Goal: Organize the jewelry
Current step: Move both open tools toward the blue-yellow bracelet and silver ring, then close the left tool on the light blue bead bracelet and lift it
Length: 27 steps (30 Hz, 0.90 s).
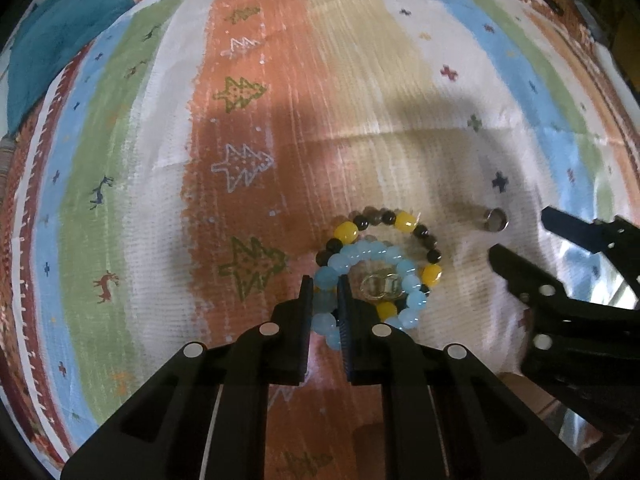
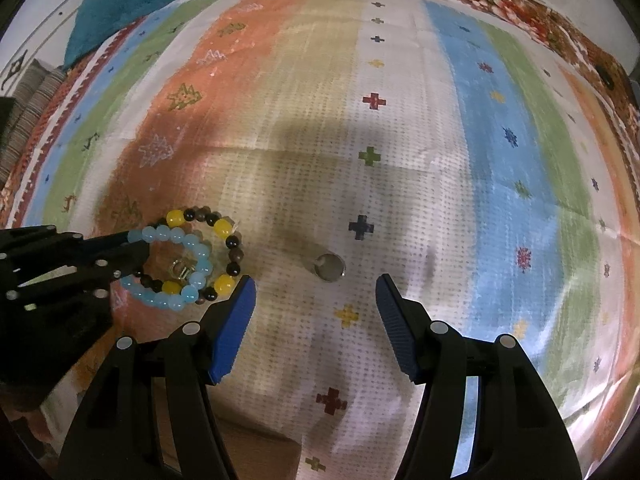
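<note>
no words, brand names or numbers can be read in either view. the striped cloth point(image 2: 400, 200) carries only woven figures: small crosses down the middle and right of the frame, tree shapes on the orange stripe at the left, and tiny animal shapes on the green stripe.

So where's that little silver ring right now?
The silver ring lies alone on the striped cloth, ahead of the open right hand-held gripper and to the right of the bead bracelets.
</note>
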{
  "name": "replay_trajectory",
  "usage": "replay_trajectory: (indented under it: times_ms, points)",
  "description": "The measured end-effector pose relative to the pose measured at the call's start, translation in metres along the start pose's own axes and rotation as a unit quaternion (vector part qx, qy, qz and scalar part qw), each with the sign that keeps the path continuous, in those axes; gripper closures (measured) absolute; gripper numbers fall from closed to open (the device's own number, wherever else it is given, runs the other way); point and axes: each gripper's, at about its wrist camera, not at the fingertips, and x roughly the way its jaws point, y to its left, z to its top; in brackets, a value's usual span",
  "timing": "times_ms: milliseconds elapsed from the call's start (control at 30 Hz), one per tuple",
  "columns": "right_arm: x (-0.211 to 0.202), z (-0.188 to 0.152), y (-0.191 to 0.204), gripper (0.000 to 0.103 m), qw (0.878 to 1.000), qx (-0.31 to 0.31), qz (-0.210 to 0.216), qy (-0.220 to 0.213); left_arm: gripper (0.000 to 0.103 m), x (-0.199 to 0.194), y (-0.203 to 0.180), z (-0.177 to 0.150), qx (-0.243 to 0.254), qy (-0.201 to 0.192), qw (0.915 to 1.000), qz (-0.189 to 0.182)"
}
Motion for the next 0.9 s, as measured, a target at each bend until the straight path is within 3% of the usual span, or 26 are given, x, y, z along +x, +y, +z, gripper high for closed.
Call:
replay_trajectory:
  times_ms: [533,900]
  points:
    - [0.007,0.008,0.015,0.041,1.000,-0.011,0.013,0.003,0.089,0.009,0.016,0.002,-0.010,0.024,0.9997,-0.005]
    - [0.011,0.008,0.018,0.041,1.000,-0.015,0.013,0.005,0.092,-0.001,0.015,0.004,-0.015,0.013,0.9998,-0.007]
